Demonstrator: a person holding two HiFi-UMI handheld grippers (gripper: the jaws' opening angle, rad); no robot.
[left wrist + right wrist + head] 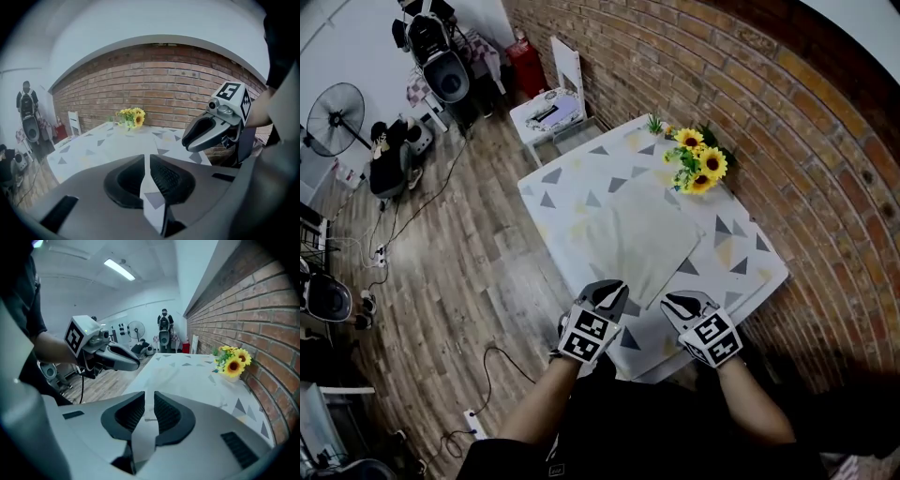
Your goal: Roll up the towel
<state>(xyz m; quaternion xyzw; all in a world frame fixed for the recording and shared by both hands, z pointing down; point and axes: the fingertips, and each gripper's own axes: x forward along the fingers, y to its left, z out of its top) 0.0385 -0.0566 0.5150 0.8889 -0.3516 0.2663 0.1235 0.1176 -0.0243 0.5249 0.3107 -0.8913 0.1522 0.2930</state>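
On the table [741,281]: a pale towel [642,239] is laid out flat in the middle, not rolled yet
Near corner: one corner of the towel is pointed at the table's near edge, and it is seen between the two tongs
Left tongs [609,292]: held over the near edge, just beside the towel; the jaws are pressed together and nothing is pinched
Right tongs [682,302]: held over the near edge, on the other side of that corner; the jaws are spread a little, nothing is pinched, and only the table top is seen through the gap
Table top: covered in white with grey triangles
Flowers [698,161]: yellow ones are stood at the far side of the table, by the brick wall [787,112], past the towel's far corner
Chair [555,98]: white, placed at the table's far end
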